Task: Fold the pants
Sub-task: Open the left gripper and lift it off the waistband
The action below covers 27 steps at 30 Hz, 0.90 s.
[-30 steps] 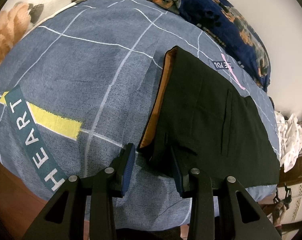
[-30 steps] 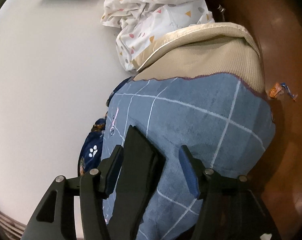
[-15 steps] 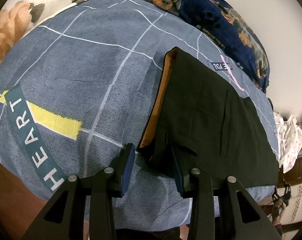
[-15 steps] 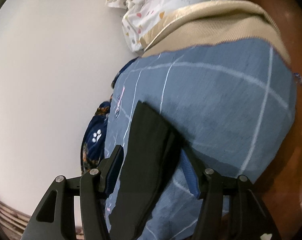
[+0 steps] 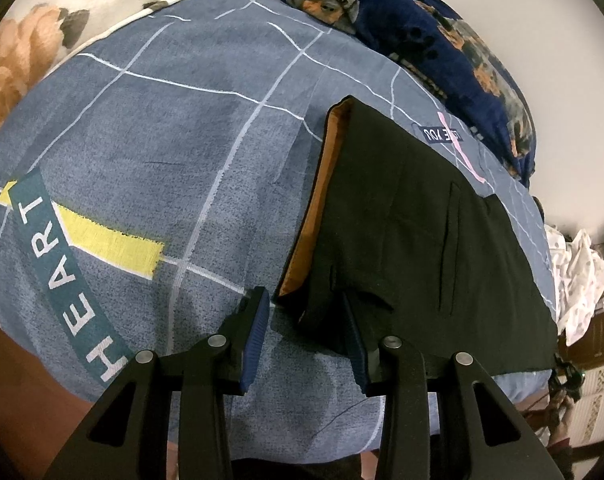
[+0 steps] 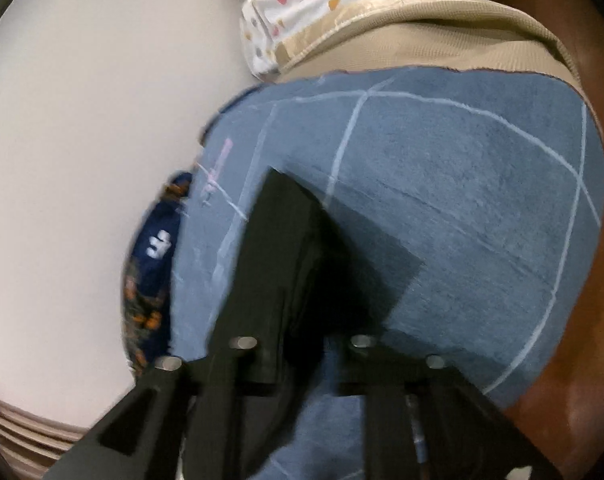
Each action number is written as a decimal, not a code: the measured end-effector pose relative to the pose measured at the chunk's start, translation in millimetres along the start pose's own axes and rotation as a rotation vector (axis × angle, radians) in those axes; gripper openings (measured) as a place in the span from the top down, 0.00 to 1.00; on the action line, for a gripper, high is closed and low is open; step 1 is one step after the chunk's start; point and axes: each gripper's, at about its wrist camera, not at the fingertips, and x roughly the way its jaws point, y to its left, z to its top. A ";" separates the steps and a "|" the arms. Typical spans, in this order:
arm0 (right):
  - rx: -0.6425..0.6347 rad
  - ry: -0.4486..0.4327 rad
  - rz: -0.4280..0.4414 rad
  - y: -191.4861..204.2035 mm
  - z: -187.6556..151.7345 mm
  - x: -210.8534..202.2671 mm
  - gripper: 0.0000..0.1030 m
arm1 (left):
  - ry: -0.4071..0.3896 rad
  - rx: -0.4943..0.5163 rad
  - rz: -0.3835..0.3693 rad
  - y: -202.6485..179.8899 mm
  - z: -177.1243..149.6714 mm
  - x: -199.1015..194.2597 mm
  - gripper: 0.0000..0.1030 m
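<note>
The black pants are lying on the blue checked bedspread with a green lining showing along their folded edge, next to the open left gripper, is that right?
Not quite: the lining along the edge of the black pants is orange, not green, as the left wrist view shows. The rest holds: the pants lie on the blue checked bedspread, and the left gripper is open beside that corner.

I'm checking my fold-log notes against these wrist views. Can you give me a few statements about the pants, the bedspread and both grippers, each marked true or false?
1. The pants are black with an orange lining showing along one edge. True.
2. The left gripper is shut on the waistband. False: its jaws stand open astride a corner of the pants.
3. The bedspread is plain red. False: it is blue with white grid lines and the word HEART.
4. The right gripper has black cloth between its fingers. True, though the view is blurred.
</note>
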 end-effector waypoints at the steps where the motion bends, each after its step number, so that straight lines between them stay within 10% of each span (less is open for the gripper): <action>1: 0.002 -0.007 0.001 -0.5 -0.3 -0.9 0.87 | 0.001 0.000 -0.001 0.2 0.6 -0.2 0.63; 11: -0.106 -0.070 -0.031 39.0 -6.1 -12.4 0.87 | -0.215 0.194 0.121 -49.2 4.6 -45.7 0.63; 27: -0.309 0.024 0.116 133.2 -67.3 0.6 0.87 | -0.055 0.447 -0.012 -161.7 -28.9 5.0 0.54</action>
